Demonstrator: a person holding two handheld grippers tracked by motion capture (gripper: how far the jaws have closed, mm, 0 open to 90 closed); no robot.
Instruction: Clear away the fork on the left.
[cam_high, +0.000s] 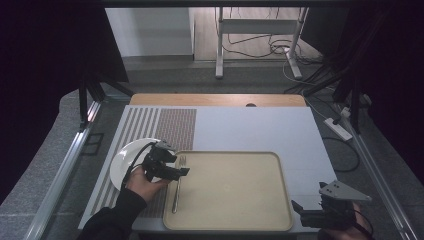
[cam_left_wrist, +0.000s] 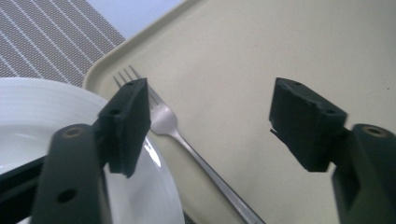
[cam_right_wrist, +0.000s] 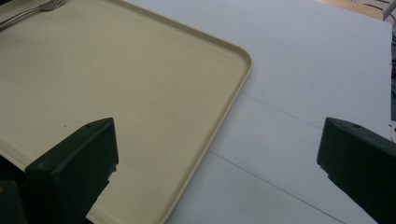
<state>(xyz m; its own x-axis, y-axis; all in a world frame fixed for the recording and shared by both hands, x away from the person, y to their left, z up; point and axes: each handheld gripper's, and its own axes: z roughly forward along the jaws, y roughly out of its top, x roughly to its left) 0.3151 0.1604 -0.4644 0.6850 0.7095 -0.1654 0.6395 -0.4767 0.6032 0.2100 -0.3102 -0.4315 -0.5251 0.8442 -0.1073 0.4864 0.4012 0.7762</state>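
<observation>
A steel fork (cam_high: 177, 186) lies along the left side of the beige tray (cam_high: 235, 220), tines pointing away from me. My left gripper (cam_high: 183, 171) hovers just above the fork's upper part, open, with nothing between its jaws. In the left gripper view the fork (cam_left_wrist: 187, 142) rests on the tray (cam_left_wrist: 261, 56) below the jaws, next to the white plate (cam_left_wrist: 32, 116). The white plate (cam_high: 125, 160) sits left of the tray under my left hand. My right gripper (cam_high: 300, 209) stands open at the tray's near right corner, holding nothing; its view shows the tray (cam_right_wrist: 140, 93) and the fork's tines (cam_right_wrist: 42, 8) far off.
A striped placemat (cam_high: 165, 125) lies behind the plate on the pale table surface (cam_high: 260, 127). Metal frame rails (cam_high: 65, 165) run along the table's left and right sides. A power strip (cam_high: 338, 128) and cables lie on the floor at the right.
</observation>
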